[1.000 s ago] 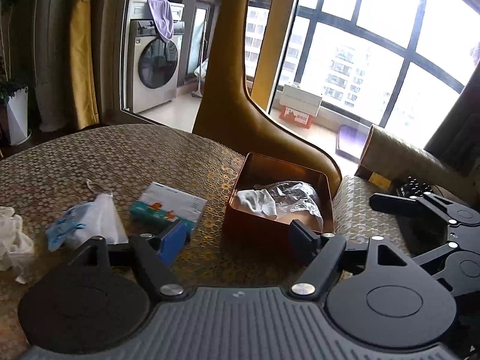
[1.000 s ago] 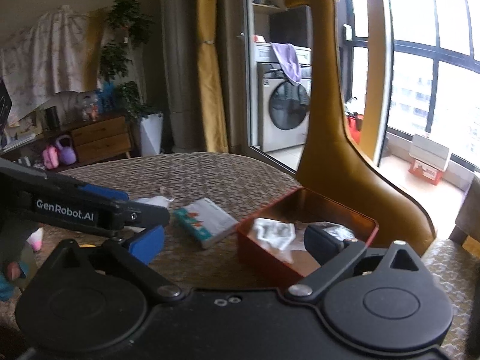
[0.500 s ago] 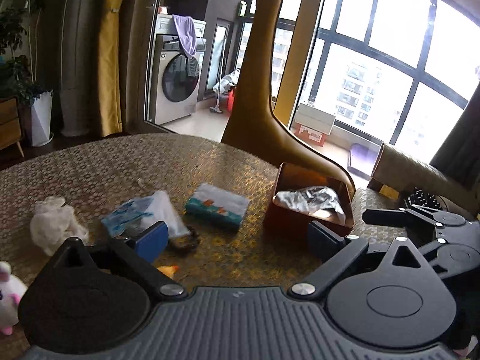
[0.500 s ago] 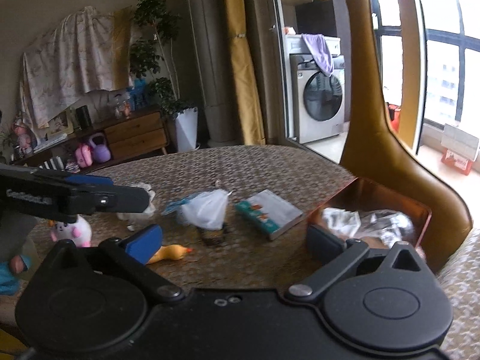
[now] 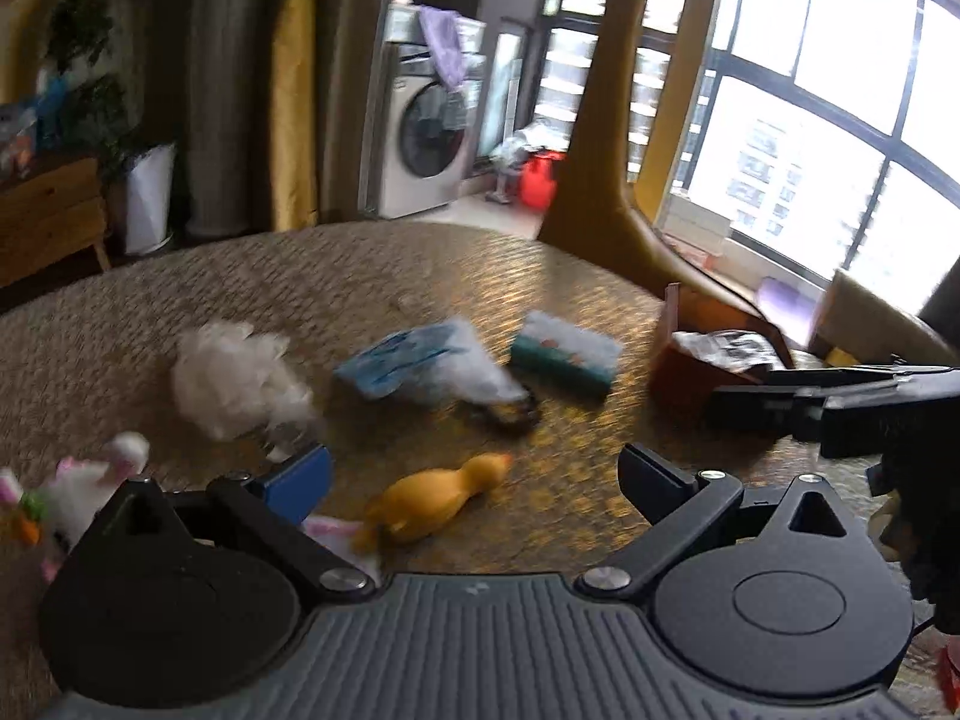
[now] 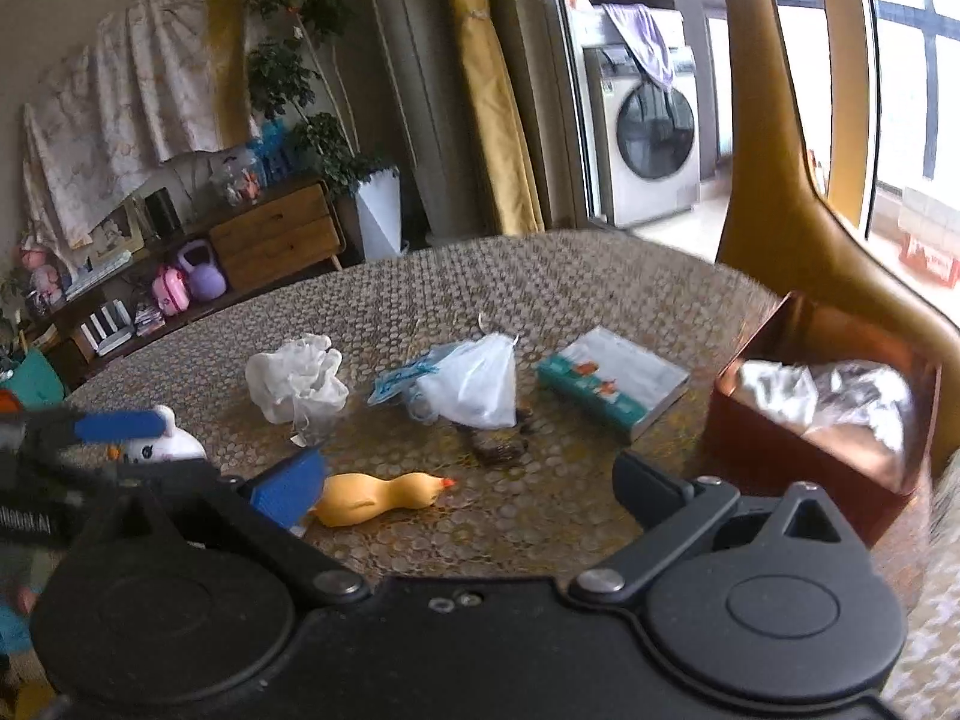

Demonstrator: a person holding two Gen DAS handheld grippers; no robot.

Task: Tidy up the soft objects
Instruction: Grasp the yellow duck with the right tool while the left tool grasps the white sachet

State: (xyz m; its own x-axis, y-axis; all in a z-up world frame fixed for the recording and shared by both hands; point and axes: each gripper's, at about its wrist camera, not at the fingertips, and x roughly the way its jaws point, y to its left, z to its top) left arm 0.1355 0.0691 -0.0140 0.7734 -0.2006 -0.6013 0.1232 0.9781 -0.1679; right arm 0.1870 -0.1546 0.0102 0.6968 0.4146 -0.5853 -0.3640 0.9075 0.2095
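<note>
The round woven-pattern table (image 6: 540,276) holds the copper-red box (image 6: 780,456), already crowded with crinkled wrappers, so additions could spill. The left gripper (image 5: 474,474), jaws opening, and the right gripper (image 6: 468,480), spread empty, could collide reaching for 1 yellow rubber duck (image 6: 378,495) near both.

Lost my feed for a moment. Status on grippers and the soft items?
Left gripper opening, empty; right gripper open, empty. Yellow duck nearest, loose on table; box already holds soft items. Nothing blocking.
</note>
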